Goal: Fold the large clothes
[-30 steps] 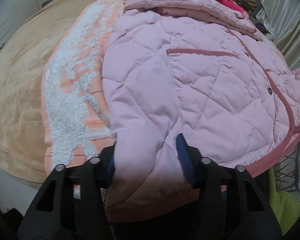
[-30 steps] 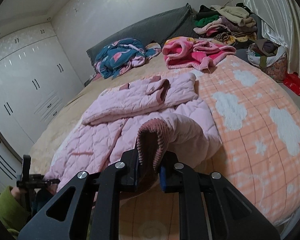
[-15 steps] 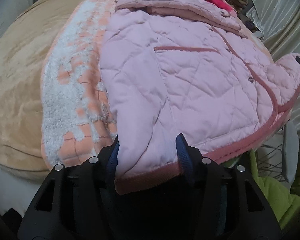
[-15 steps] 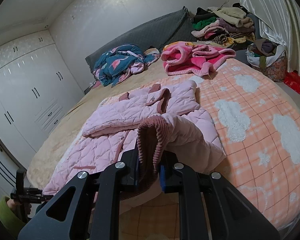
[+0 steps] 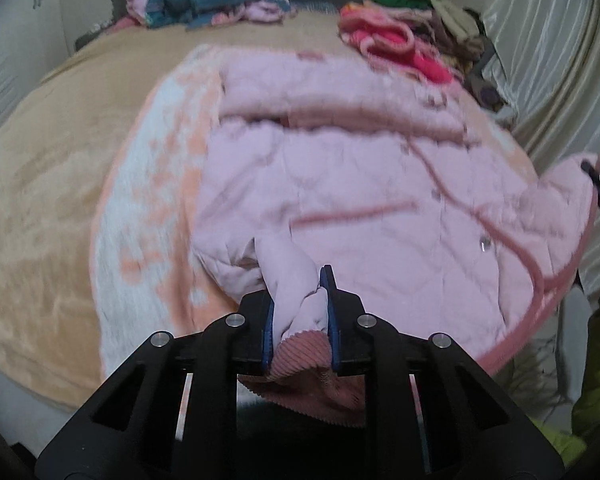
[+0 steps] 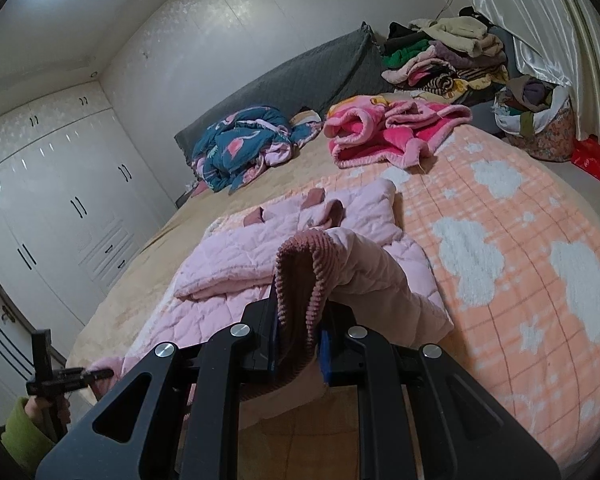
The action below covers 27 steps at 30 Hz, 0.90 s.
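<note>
Two corners of the pink quilted jacket [image 5: 364, 184] are pinched at once, one in each claw, while the rest of it lies spread on the orange blanket [image 6: 512, 248] over the bed [image 5: 56, 184]. The left claw [image 5: 300, 312] is clamped shut on a bunch of the hem, ribbed dusty-pink trim poking out below the blue pads. The right claw [image 6: 300, 328] is likewise closed on the other hem corner, where the corduroy-like trim folds over its tips.

This looks to me like the start of a lengthwise fold: bottom edge gripped at both ends and lifted off the bed. The next move, I'd judge, calls for carrying both corners together up toward the collar, keeping them level so the hem lands square on the shoulders, and keeping the grip until the cloth settles.

The jacket is puffy, diamond-stitched, soft and slack, with a darker pink piping, a slanted pocket line and small snap buttons [image 5: 485, 243]; one sleeve already lies folded across the chest. The blanket is fleecy with white cloud shapes. Beyond lie a blue patterned bundle [image 6: 240, 144], a hot-pink fleece heap [image 6: 392, 128], and a stack of clothes [image 6: 444, 56] by the curtain [image 5: 556, 60].
</note>
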Available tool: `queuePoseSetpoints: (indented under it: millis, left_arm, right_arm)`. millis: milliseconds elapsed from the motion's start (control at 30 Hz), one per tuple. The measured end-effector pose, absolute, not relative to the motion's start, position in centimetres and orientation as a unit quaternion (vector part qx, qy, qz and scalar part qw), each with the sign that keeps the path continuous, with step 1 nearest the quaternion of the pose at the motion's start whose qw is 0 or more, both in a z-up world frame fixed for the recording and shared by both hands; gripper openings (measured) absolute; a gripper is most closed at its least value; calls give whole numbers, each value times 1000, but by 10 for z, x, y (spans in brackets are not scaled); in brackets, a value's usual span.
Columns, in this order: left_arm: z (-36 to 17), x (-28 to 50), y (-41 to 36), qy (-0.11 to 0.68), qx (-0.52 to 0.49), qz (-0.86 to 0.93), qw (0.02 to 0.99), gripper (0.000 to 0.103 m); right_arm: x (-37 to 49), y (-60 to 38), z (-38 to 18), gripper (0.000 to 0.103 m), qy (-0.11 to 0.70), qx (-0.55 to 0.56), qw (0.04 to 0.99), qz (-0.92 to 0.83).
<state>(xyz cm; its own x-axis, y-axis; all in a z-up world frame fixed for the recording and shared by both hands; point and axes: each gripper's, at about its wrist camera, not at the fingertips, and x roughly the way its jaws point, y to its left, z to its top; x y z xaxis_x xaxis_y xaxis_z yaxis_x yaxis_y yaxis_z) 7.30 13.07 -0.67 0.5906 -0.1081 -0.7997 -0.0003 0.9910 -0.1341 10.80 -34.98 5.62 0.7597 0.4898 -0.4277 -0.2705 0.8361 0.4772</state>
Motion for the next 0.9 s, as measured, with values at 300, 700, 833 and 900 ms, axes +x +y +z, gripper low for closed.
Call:
queuePoseSetpoints:
  millis: [300, 700, 833, 900]
  left_arm:
    - [45, 108, 146, 399, -81, -15, 913, 12]
    - [92, 155, 147, 341, -90, 3, 936, 12]
    - [102, 173, 145, 333, -87, 11, 939, 12]
    - [105, 182, 143, 330, -83, 13, 940, 13]
  right_arm:
    - [136, -354, 91, 14, 248, 206, 921, 216]
    - [183, -353, 124, 14, 219, 198, 932, 209]
    - [198, -355, 127, 14, 223, 203, 931, 207]
    - [206, -355, 128, 14, 225, 206, 930, 204]
